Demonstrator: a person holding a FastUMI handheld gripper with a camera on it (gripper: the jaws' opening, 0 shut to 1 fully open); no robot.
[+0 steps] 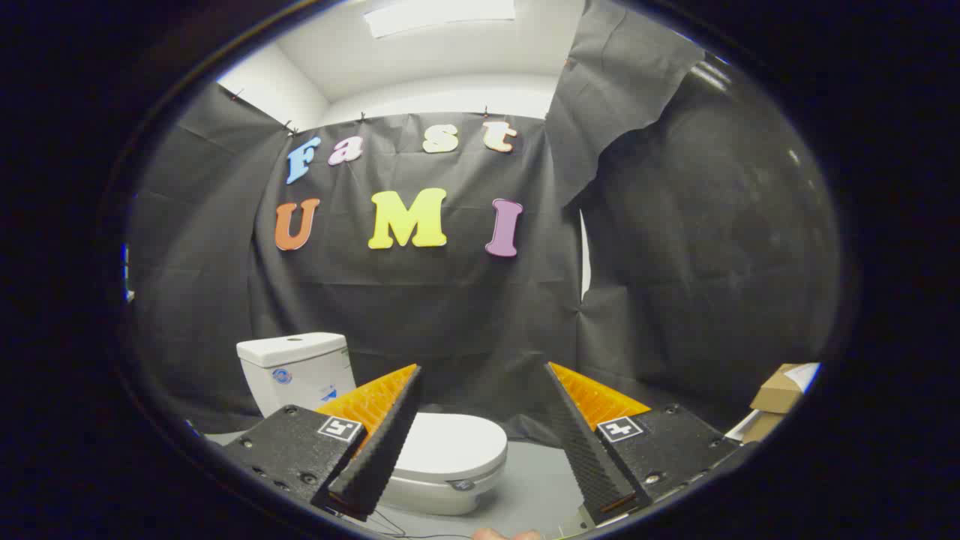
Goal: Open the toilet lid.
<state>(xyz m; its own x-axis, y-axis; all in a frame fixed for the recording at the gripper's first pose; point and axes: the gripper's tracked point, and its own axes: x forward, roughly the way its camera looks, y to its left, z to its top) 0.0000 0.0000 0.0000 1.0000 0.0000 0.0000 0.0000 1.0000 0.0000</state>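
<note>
A white toilet stands ahead and below, against the black cloth wall. Its lid (457,446) lies flat and closed over the bowl, and its tank (294,369) rises behind the left finger. My gripper (484,371) is open, with a wide gap between the fingers and nothing in it. The left finger (382,442) overlaps the lid's left side in the view, while the lid's front shows in the gap. The fingers hang above and short of the toilet, not touching it.
Grey floor (536,487) spreads around the toilet's base. Cardboard boxes (780,397) sit low beyond the right finger. A thin cable (390,521) trails on the floor near the bowl. Black cloth hangs behind and to both sides.
</note>
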